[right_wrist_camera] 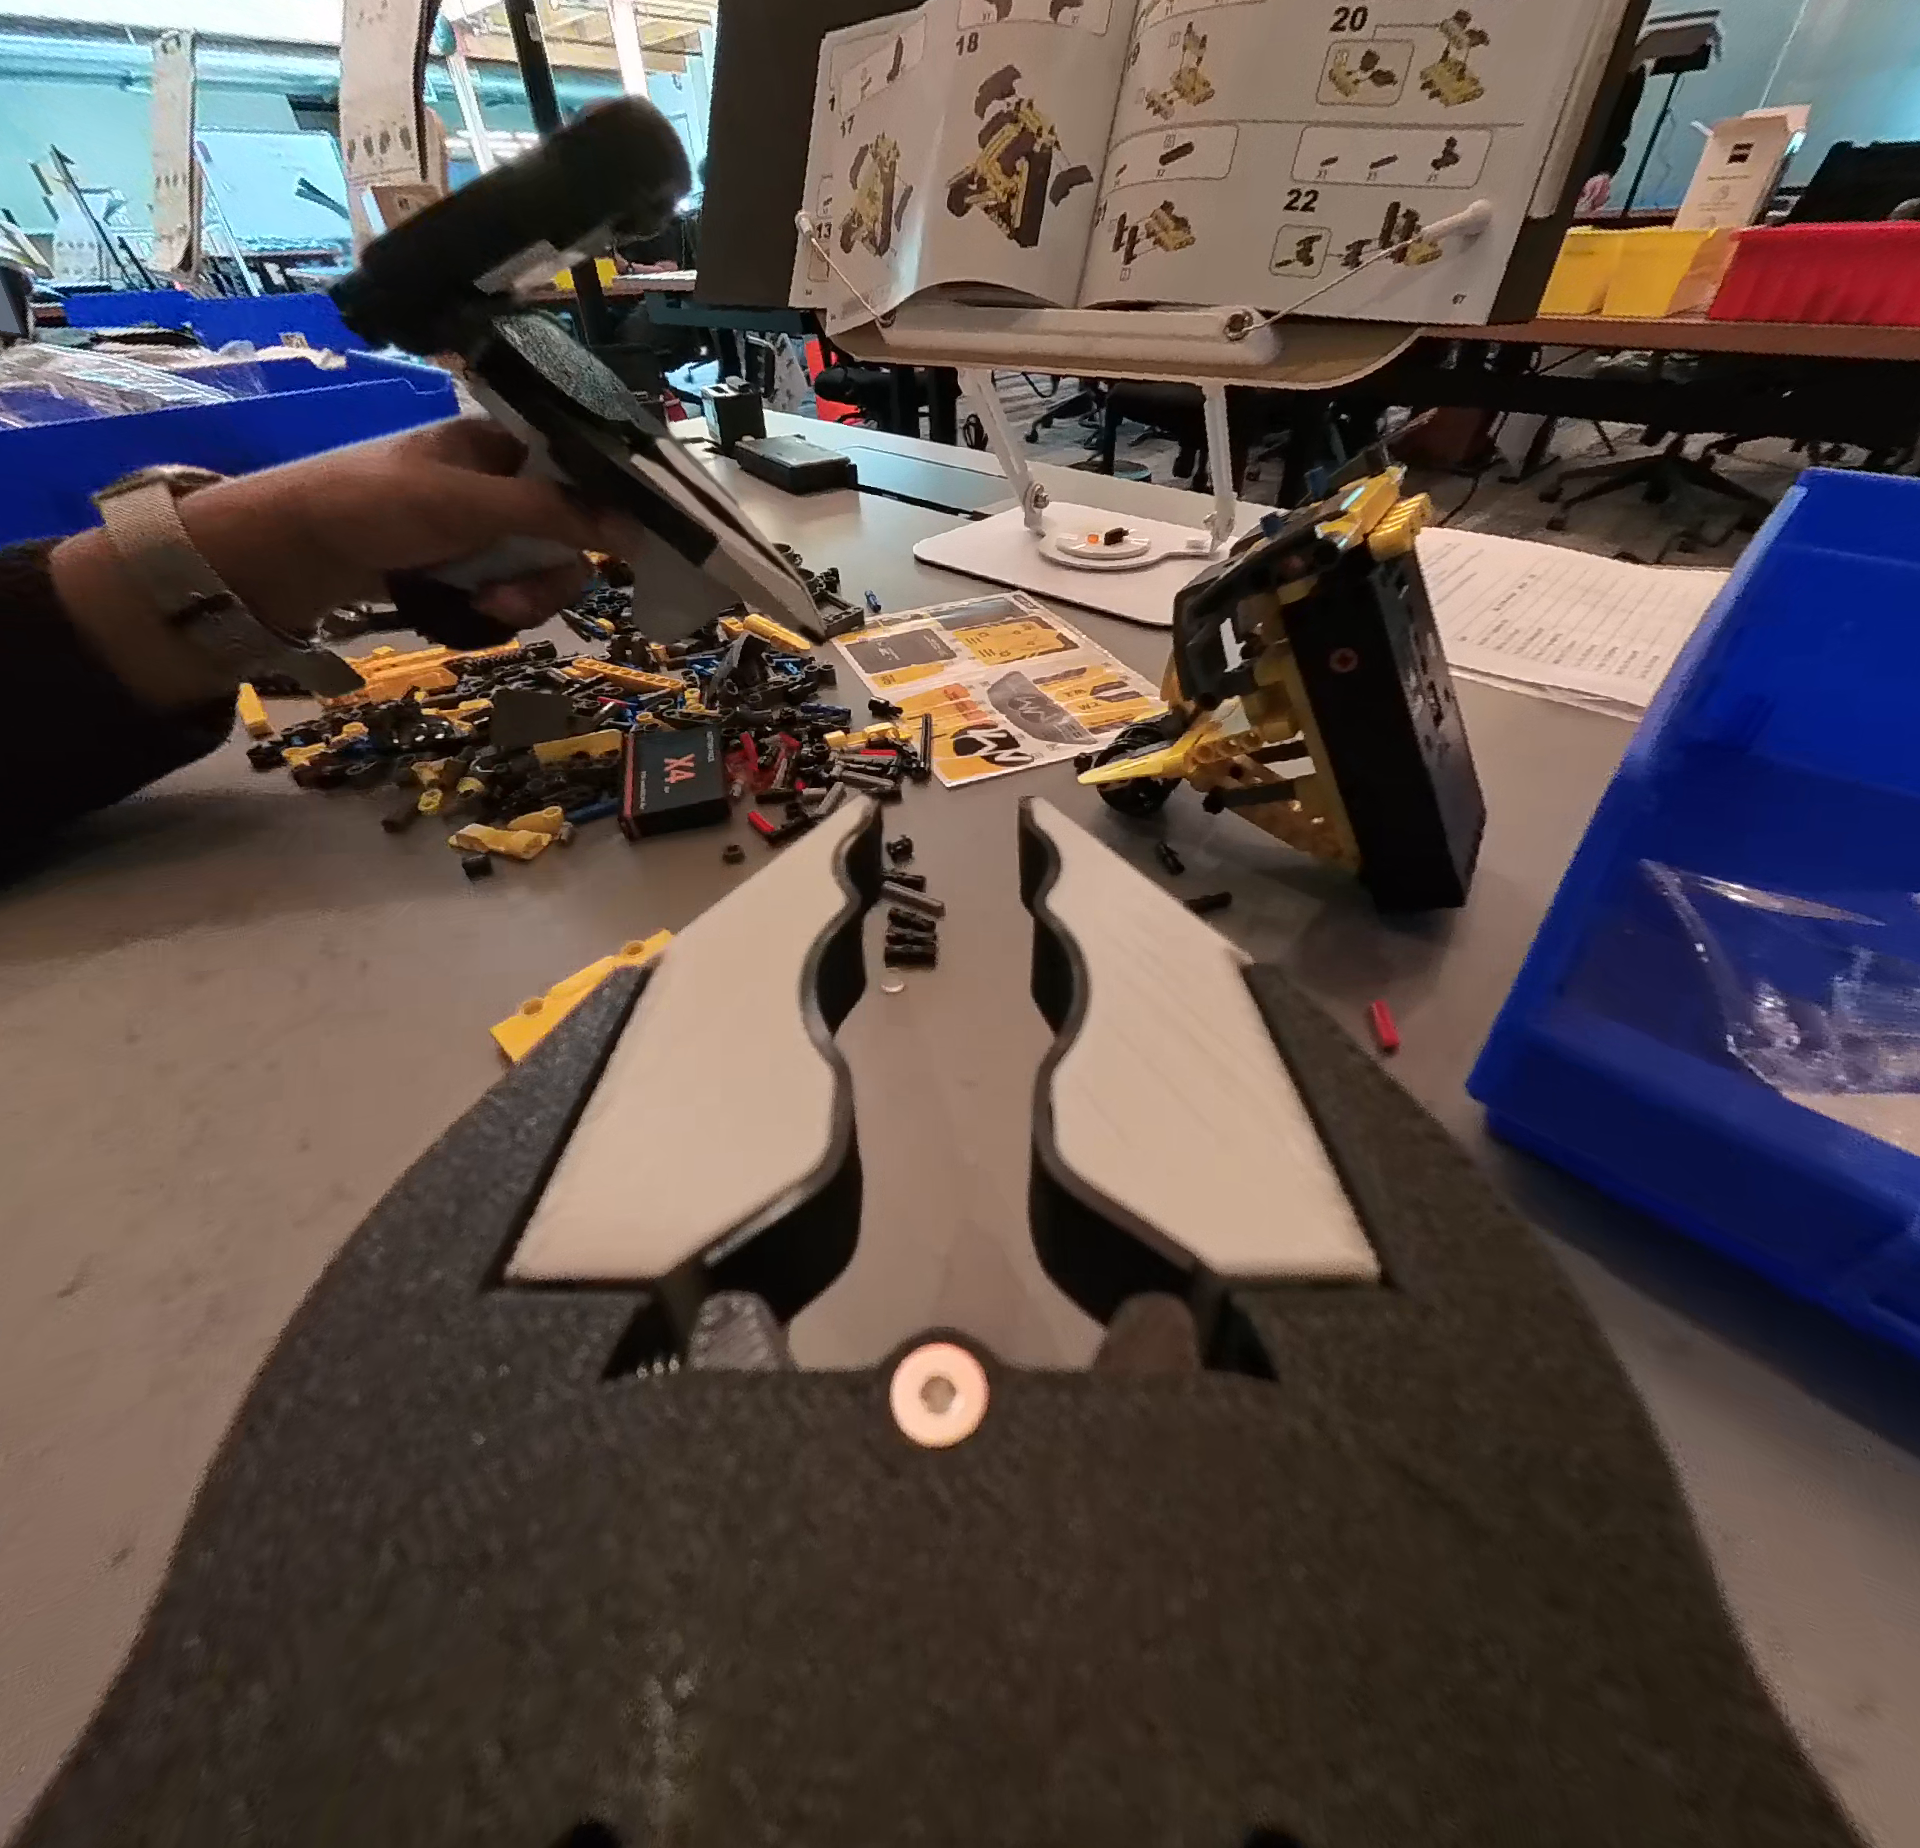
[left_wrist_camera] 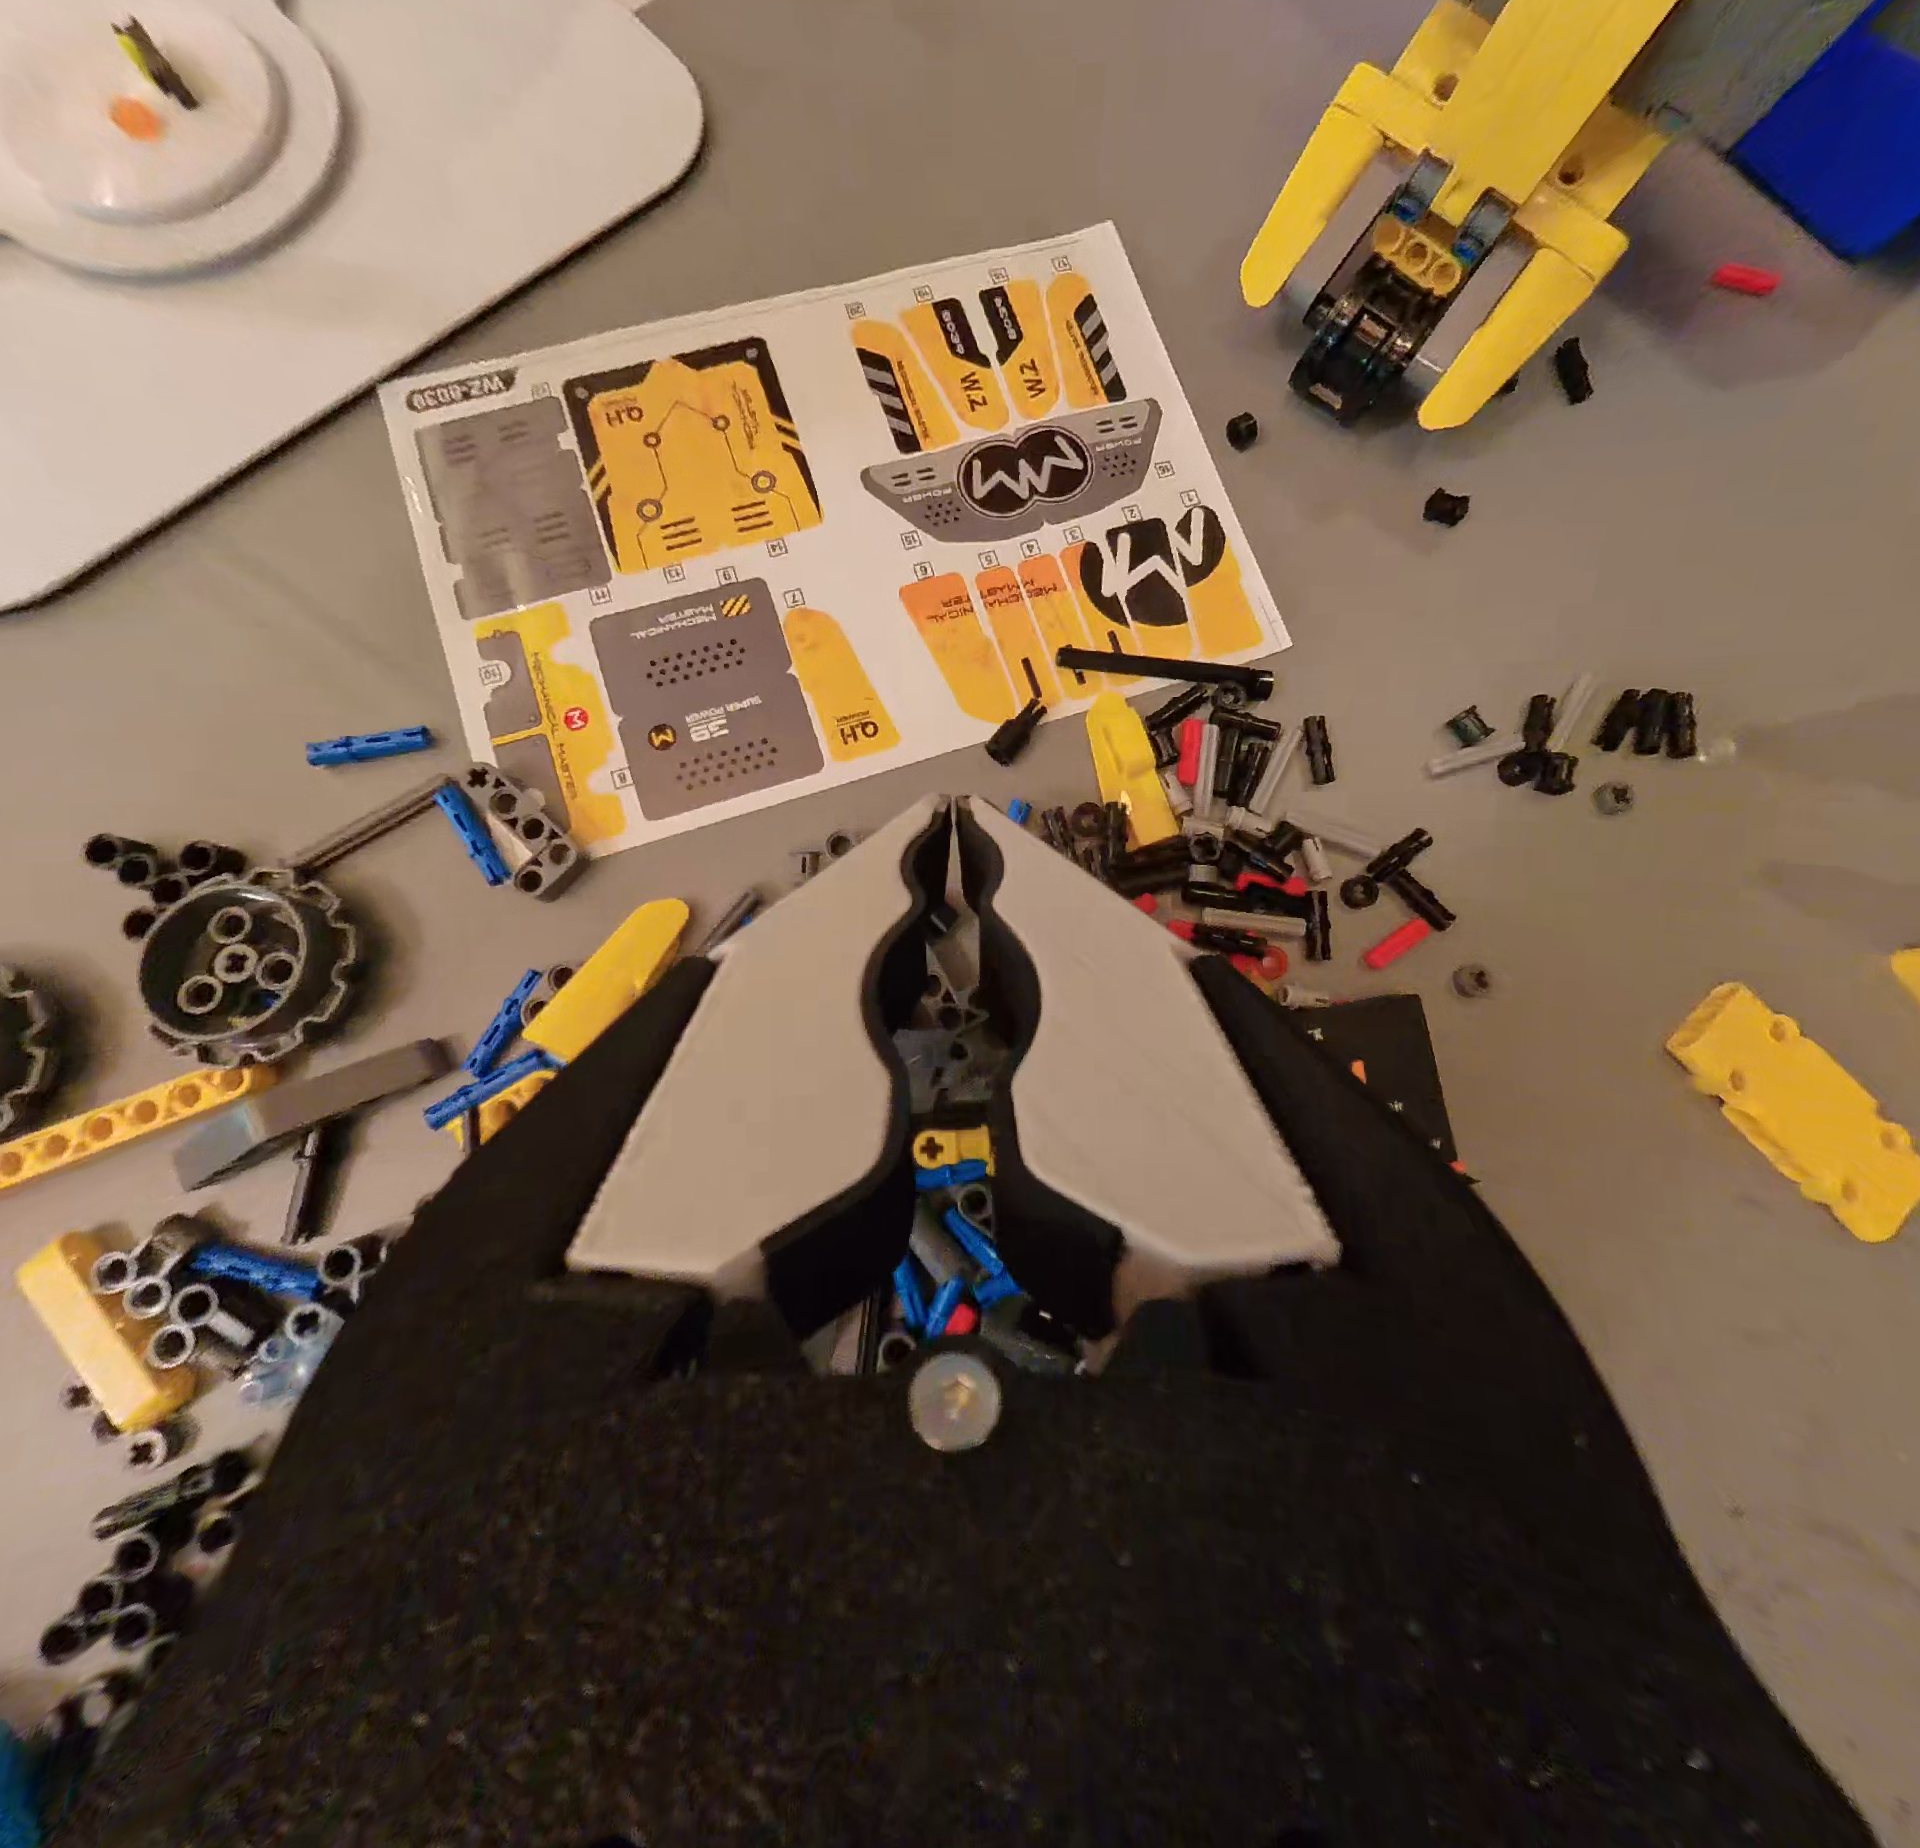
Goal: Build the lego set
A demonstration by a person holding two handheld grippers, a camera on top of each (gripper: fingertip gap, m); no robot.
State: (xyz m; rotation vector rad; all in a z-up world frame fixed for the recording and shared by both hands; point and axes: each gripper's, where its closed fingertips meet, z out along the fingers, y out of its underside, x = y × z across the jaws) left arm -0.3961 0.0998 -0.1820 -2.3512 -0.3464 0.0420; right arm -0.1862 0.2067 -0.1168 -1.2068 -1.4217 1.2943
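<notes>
Beyond the right claw (right_wrist_camera: 948, 822) stretches a workshop of further desks and chairs. Both claws work over a grey counter (right_wrist_camera: 260, 1050). A blue bin (right_wrist_camera: 1714, 967) sits just right of the right claw, and ahead of it an open instruction booklet (right_wrist_camera: 1174, 125) rests on a white stand (right_wrist_camera: 1049, 551). The half-built yellow-and-black model (right_wrist_camera: 1340, 697) leans ahead-right of that claw, whose jaws are spread and empty. The left claw (left_wrist_camera: 954, 806) is clenched, tips meeting, nothing visibly between them, over the loose-piece pile (left_wrist_camera: 1226, 842), the sticker sheet (left_wrist_camera: 821, 531) just ahead.
</notes>
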